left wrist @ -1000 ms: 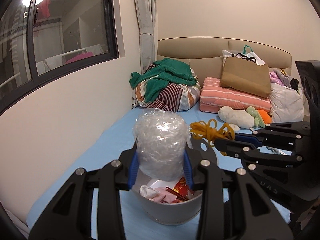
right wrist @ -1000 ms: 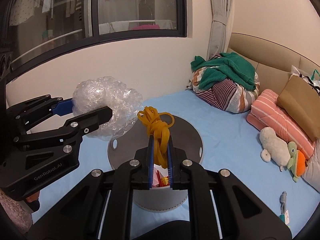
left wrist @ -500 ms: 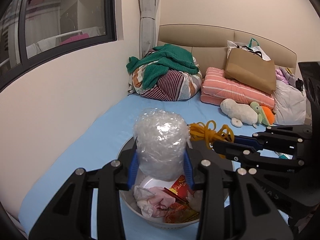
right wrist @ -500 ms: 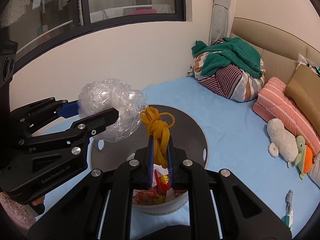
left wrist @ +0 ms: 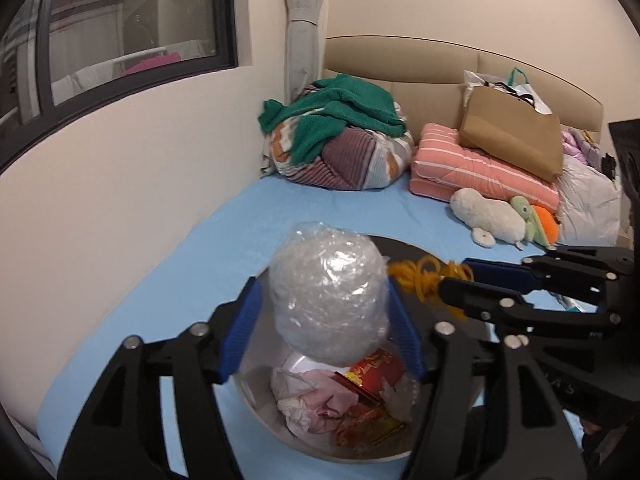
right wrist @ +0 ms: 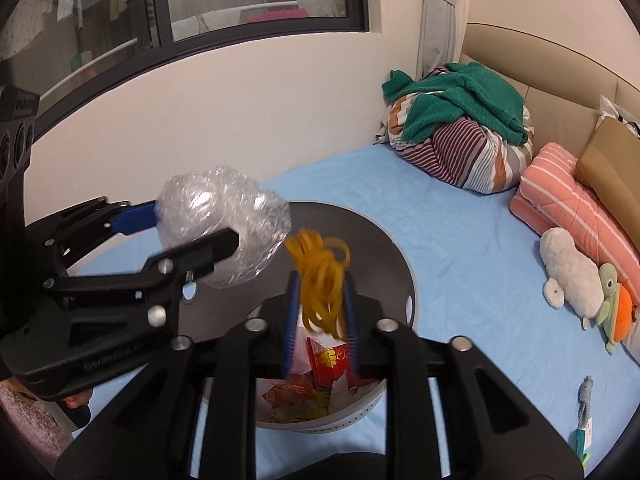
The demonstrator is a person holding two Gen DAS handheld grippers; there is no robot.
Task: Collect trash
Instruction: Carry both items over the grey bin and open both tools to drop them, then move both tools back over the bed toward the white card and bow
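1. A ball of bubble wrap hangs directly above the open trash bin, between the blue pads of the left gripper; its jaws are opening and stand clear of the ball on both sides.

2. Just beside the ball, over the same bin, a bundle of yellow rubber bands sits between the pads of the right gripper, whose jaws are also opening; the bands look blurred and loose, apparently no longer pinched.

3. The relation that counts: both pieces lie straight above the bin's mouth, so a drop should land them inside. The ball is wide next to the opening, the bands narrow and hanging lengthwise downward.

4. Inside the bin lie crumpled tissue and red wrappers; its dark round lid stands tipped open on the bin's far side.

5. The bin rests on a bed with a blue sheet. Beyond the bin, near the headboard, sit a pile of bedding, a folded pink quilt and a plush toy.
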